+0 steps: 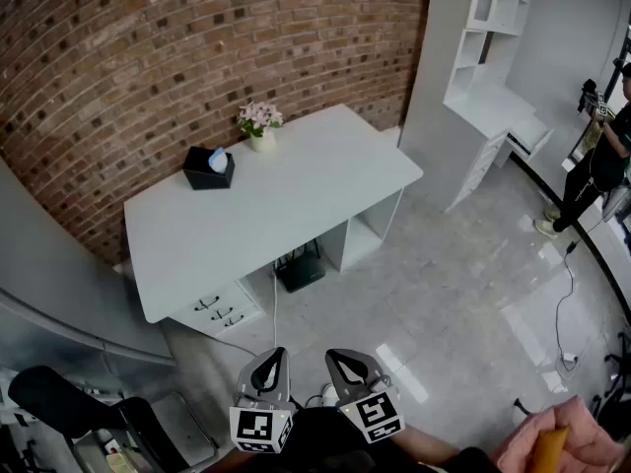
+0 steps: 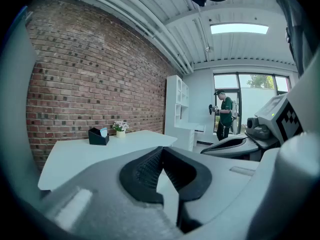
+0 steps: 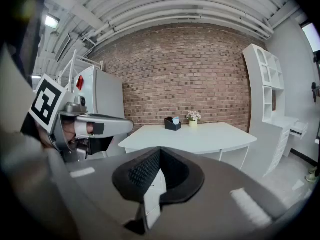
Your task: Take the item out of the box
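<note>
A brick wall (image 1: 148, 57) is running behind the scene and a grey glossy floor (image 1: 463, 284) is taking up most of the head view. A white table (image 1: 286, 195) is standing against the wall, with a white shelf unit (image 1: 498, 28) off to its right. A person (image 1: 601, 156) in dark clothes is standing at the far right edge, well apart from the table. The left gripper (image 2: 161, 149) and right gripper (image 3: 160, 149) are hanging side by side at the bottom of the head view, well short of the table. Each gripper's own view is showing its jaws pressed together at the tips with nothing between them, so both are closed and empty. A black box (image 1: 208, 169) is sitting on the table's back left part, near the wall. The item (image 1: 218, 161), light blue, is sticking up out of the box's open top, not yet taken out. A small pot of pink flowers (image 1: 261, 131) is standing just beside the box, to its right. A black device (image 1: 301, 267) is sitting on the floor under the table.
</note>
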Motion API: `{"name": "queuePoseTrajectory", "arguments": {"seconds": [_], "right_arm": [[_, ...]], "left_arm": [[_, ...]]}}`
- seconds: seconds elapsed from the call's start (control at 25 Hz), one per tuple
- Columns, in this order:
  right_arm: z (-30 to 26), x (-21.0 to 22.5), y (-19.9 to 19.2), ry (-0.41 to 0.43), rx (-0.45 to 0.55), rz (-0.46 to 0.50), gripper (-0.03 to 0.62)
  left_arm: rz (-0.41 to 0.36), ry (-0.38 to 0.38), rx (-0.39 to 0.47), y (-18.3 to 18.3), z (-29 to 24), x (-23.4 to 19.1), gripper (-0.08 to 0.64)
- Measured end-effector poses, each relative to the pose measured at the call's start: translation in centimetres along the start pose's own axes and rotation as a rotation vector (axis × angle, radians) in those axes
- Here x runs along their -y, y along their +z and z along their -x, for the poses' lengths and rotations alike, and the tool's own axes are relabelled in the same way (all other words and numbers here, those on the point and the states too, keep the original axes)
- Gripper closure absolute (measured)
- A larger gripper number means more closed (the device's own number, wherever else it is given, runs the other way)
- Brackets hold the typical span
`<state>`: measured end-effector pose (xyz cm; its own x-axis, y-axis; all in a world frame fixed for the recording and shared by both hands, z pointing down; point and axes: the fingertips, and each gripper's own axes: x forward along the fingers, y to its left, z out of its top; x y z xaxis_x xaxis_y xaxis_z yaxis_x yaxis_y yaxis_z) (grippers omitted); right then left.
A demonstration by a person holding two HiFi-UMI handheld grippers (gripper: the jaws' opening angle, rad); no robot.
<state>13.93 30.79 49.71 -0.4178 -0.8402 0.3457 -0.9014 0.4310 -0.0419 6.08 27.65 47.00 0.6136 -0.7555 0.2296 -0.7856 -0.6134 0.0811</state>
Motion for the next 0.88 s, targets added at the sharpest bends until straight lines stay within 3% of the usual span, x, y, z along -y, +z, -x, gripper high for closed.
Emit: {"name": "queuePoseTrajectory", "arguments": {"seconds": [0.68, 0.88], "right_arm": [[-1.9, -1.6, -0.3, 0.036, -0.039, -0.034, 0.592], [-2.7, -1.2, -0.3, 0.012, -0.041, -0.058, 0.591]], "left_arm": [[0.020, 0.001, -0.004, -0.3, 0.5, -2.0, 0.555], [0.028, -0.003, -0.003, -0.6, 0.3, -2.8, 0.555]]}}
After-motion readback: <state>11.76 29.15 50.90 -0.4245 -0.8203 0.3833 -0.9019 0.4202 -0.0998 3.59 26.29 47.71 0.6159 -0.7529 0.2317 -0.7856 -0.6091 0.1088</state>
